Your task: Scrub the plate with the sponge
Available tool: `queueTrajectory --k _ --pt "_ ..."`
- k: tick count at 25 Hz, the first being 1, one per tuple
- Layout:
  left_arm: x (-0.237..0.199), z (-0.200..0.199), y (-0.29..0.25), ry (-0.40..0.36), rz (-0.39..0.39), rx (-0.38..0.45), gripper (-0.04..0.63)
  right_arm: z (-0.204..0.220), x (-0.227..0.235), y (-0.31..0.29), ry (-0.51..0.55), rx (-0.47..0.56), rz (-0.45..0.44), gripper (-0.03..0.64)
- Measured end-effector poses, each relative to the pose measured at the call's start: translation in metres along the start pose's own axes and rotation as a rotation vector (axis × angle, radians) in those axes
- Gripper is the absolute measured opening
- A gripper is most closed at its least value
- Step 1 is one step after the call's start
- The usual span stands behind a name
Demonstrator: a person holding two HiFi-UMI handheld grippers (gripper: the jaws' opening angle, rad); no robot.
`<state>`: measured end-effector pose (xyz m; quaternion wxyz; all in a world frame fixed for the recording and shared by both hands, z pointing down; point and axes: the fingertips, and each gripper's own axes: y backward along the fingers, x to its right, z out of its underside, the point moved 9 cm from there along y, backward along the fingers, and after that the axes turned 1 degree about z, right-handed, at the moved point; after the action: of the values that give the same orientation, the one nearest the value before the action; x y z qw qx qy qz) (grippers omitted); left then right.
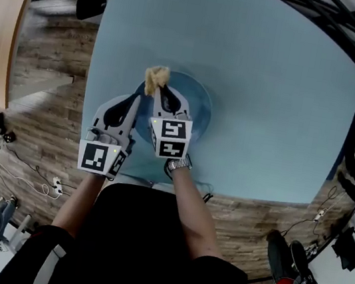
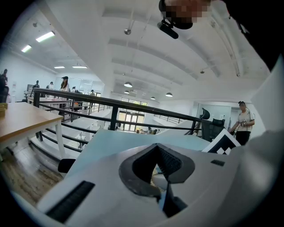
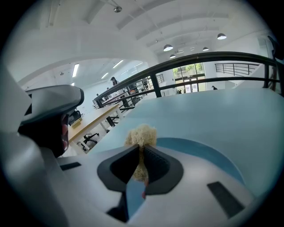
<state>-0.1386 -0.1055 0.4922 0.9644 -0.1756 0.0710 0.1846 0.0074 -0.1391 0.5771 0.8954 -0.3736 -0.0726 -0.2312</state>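
Head view: blue plate [image 1: 198,101] flat on the pale blue bench [image 1: 274,87], with a tan sponge [image 1: 155,79] above its left edge, pinched in the right tongs [image 1: 160,90]; left tongs [image 1: 135,99] at the plate's left rim (hold on that rim not discernible). Left gripper view: tongs pressed together, tips meeting. Right gripper view: tongs clamped on the sponge, with the plate just beyond.

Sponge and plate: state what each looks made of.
The sponge is tan and matte, a fuzzy tangle of coarse fibres, so probably loofah or a similar plant fibre. The plate is smooth and evenly blue with no visible texture. It could be plastic or glazed ceramic; the look leaves that open.
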Motion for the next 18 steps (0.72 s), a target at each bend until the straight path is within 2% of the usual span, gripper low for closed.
queueTrajectory --k 7,18 --pt "0.003 0.000 0.001 -0.003 0.009 0.001 0.002 0.002 0.011 0.004 -0.011 0.005 0.028 0.037" --pt "0.006 0.001 0.001 -0.005 0.028 0.002 0.002 0.004 0.040 0.019 -0.059 0.021 0.121 0.037"
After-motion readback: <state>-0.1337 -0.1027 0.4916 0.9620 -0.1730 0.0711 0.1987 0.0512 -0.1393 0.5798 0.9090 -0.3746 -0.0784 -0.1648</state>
